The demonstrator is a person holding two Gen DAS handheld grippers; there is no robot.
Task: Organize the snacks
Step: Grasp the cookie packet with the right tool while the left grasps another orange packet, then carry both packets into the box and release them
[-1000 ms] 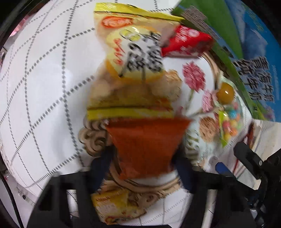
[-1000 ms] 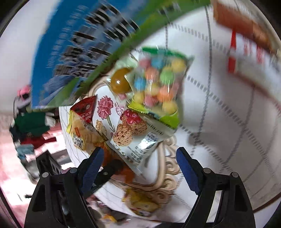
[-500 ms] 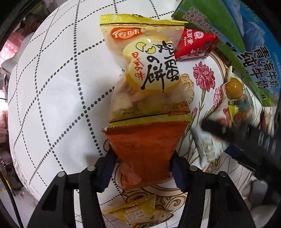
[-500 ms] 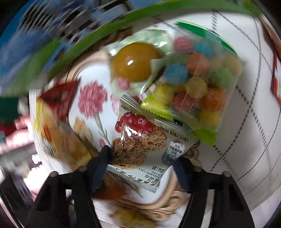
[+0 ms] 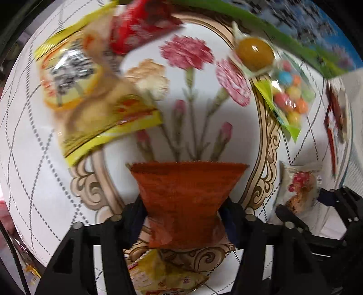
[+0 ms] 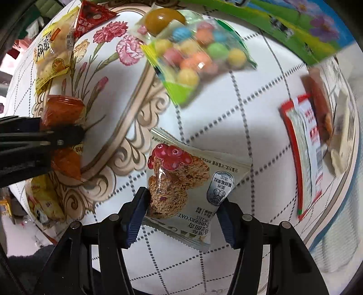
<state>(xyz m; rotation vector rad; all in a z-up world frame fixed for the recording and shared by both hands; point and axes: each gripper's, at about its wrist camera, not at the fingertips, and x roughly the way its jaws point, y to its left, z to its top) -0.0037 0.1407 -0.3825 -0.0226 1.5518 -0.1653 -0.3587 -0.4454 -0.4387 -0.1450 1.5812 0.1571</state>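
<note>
1. Since half a second ago, my right gripper [image 6: 183,217] has carried the white cranberry oat cookie packet [image 6: 192,181] off the floral design and over the checked cloth.
2. My left gripper [image 5: 183,217] is pinched on the orange-red crinkled snack pouch [image 5: 186,199], with the painted carnation panel [image 5: 188,95] just ahead of its fingers.
3. Ahead-left of my left gripper lies the yellow biscuit bag [image 5: 90,95], touching a red triangular packet [image 5: 140,25].
4. Ahead of my right gripper sit the clear bag of coloured candy balls [image 6: 197,56] and an amber jelly cup [image 6: 161,19].
5. White quilted tablecloth with dotted grid lines [image 6: 261,118] covers the surface; a green-blue carton [image 6: 295,29] stands behind.
</note>
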